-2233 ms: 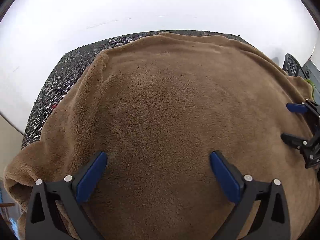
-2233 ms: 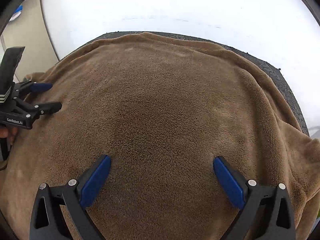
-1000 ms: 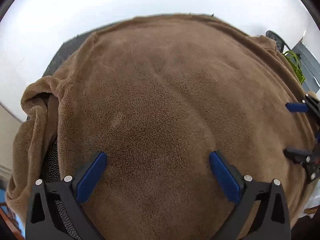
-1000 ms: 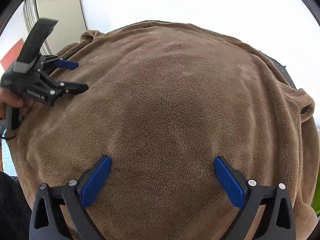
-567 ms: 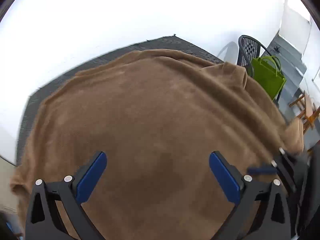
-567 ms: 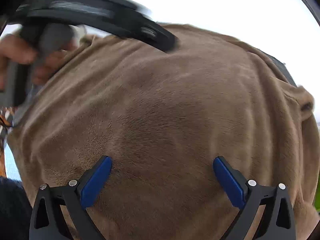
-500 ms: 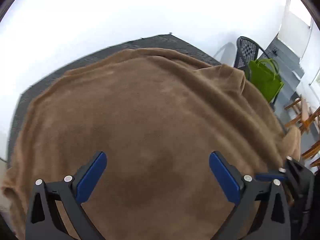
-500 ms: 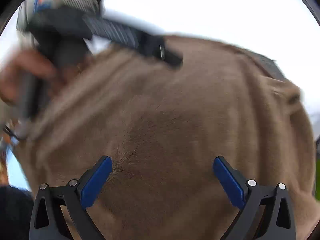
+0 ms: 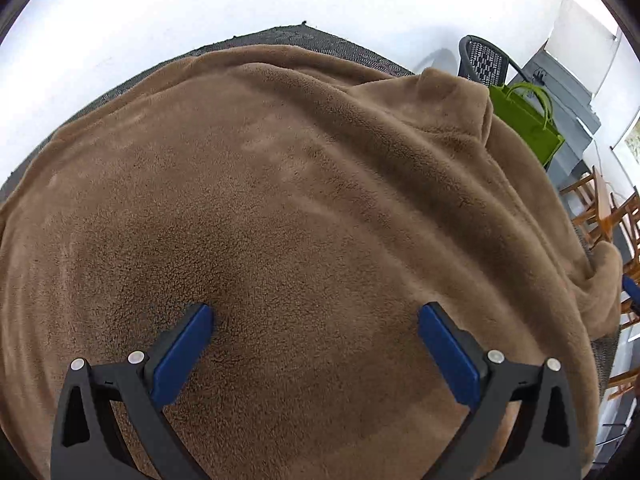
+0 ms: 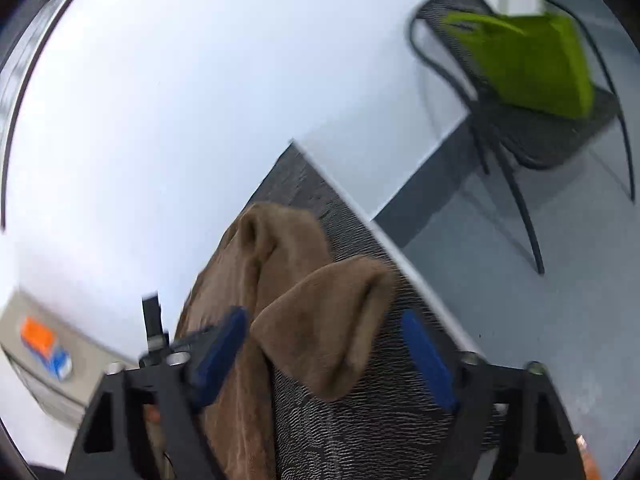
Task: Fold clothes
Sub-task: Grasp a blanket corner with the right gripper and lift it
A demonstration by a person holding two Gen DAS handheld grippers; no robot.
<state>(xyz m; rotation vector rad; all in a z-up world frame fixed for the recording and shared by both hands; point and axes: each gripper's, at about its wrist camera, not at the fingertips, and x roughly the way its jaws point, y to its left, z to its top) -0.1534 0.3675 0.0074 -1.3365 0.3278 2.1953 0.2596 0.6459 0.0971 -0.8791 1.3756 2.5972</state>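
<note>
A: Our left gripper point(image 9: 316, 344) hangs wide open just over the brown fleece point(image 9: 280, 200), with nothing between its jaws. Our right gripper point(image 10: 324, 348) is closing, and a floppy corner point(image 10: 328, 320) of the fleece sits between its jaws, but the pads are not pressing it yet.

B: How will the fleece feel?

A: We think soft, thick, fuzzy and floppy, a bit heavy. It will not slip or break. We should grab it by a corner or the edge.

B: Where is it?

A: It is spread over the dark bumpy mat point(image 9: 328, 46) on the table, hanging off the side. Far back, a green bag point(image 10: 528, 60) sits on a black wire chair point(image 10: 516, 168).
</note>
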